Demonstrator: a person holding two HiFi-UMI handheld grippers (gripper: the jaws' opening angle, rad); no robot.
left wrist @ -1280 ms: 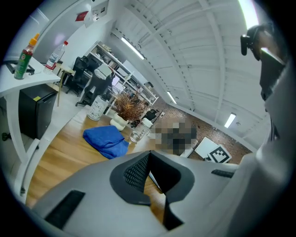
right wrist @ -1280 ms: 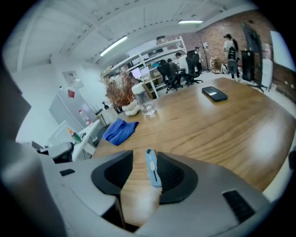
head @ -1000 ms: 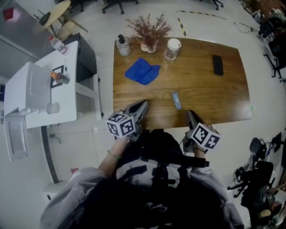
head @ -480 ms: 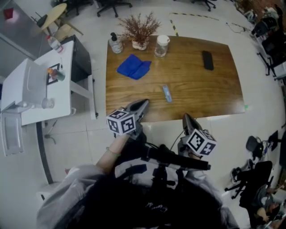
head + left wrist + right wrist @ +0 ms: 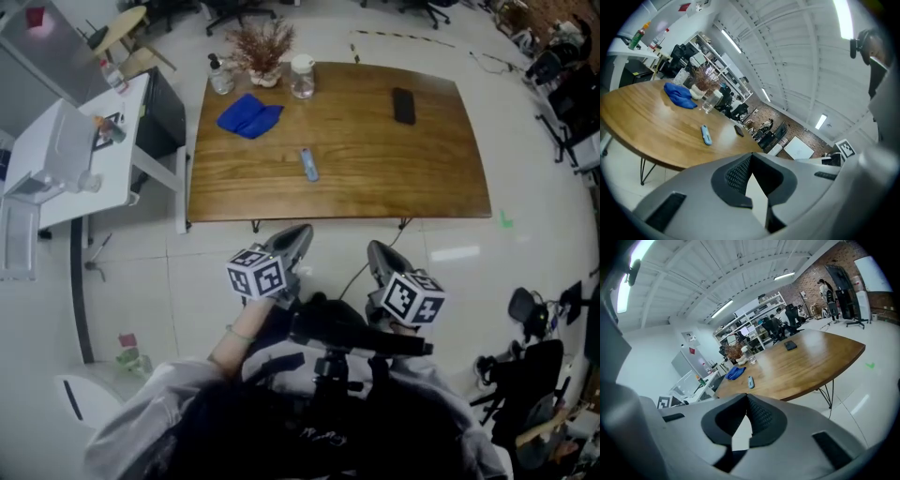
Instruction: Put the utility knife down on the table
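Right gripper (image 5: 377, 251) is shut and empty, left gripper (image 5: 300, 232) also closed on nothing, both now backed off the table (image 5: 412, 178) to mid-frame, knife (image 5: 307, 164) lying flat on it upper centre, so the task looks done.

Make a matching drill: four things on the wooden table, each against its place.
1 crumpled blue cloth
2 light-blue utility knife
3 flat black rectangular device
4 clear glass jar with white lid

Places on the wooden table:
A far edge, right of the dried reddish plant
B far left part
C near the middle, alone
D right half

Pairs: 1-B, 2-C, 3-D, 4-A
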